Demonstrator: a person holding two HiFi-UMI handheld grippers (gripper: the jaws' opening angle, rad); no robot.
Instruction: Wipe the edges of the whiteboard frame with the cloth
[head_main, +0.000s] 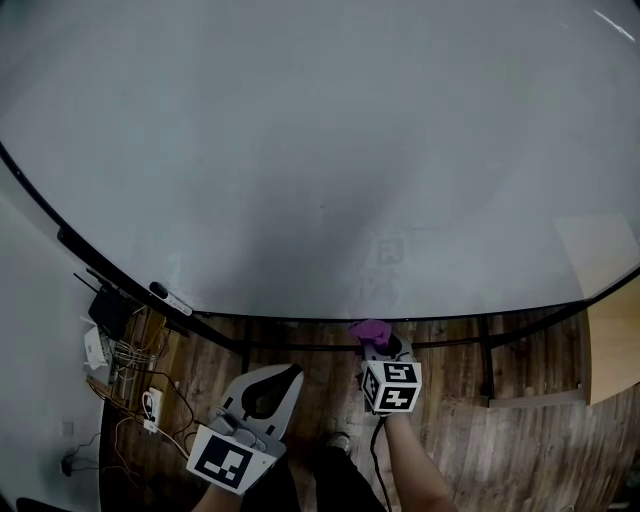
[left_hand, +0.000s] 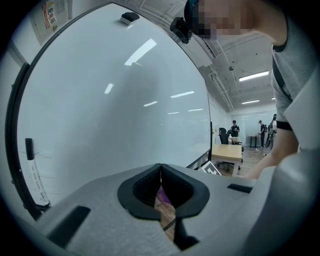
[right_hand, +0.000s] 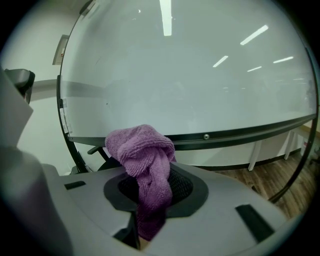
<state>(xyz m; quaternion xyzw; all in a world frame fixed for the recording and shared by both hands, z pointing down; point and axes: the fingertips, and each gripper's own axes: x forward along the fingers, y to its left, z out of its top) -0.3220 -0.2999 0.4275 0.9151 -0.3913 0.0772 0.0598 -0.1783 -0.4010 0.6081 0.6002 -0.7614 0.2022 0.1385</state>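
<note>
Cloth (right_hand: 145, 160) clamped in right gripper (right_hand: 150, 192), near whiteboard frame (right_hand: 225, 135) bottom edge

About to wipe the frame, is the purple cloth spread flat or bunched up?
Bunched up: the cloth is a twisted wad clamped in the jaws of the right gripper.

Your right gripper (right_hand: 150, 189) has its jaws closed on the purple cloth (right_hand: 142, 150), which bunches up above them before the whiteboard (right_hand: 190, 75), its top overlapping the dark lower frame (right_hand: 240, 134), with wooden floor (right_hand: 272, 177) at right.
</note>
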